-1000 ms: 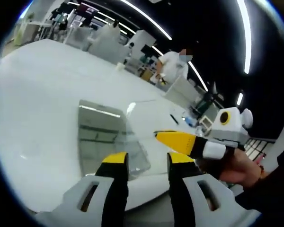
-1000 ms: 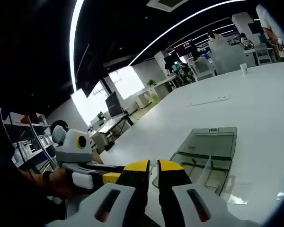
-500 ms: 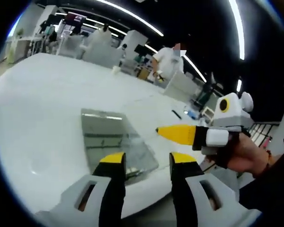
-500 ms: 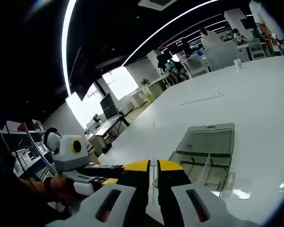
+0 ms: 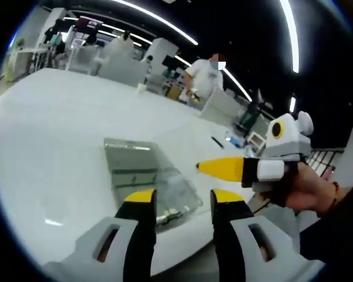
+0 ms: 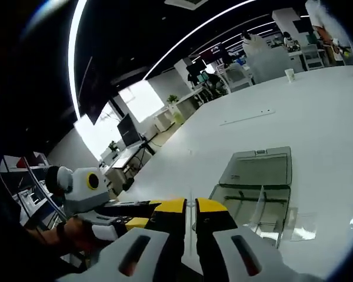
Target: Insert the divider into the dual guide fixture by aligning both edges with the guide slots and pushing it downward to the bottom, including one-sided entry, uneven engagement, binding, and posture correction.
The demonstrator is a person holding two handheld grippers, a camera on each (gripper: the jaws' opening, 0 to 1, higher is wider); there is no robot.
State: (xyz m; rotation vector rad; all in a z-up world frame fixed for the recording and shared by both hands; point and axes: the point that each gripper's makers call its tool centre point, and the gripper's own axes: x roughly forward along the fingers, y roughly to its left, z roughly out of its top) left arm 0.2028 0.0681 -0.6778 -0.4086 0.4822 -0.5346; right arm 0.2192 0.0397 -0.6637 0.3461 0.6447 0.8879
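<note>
No text, label or number can be read anywhere.

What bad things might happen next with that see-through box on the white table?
1. The clear box sits near the table edge, so a hard push might slide it off.
2. The right hand-held gripper pinches a thin clear sheet that is hard to see, so it may miss one slot and jam crooked.
3. The left hand-held gripper is open and apart from the box, so nothing steadies it.
</note>
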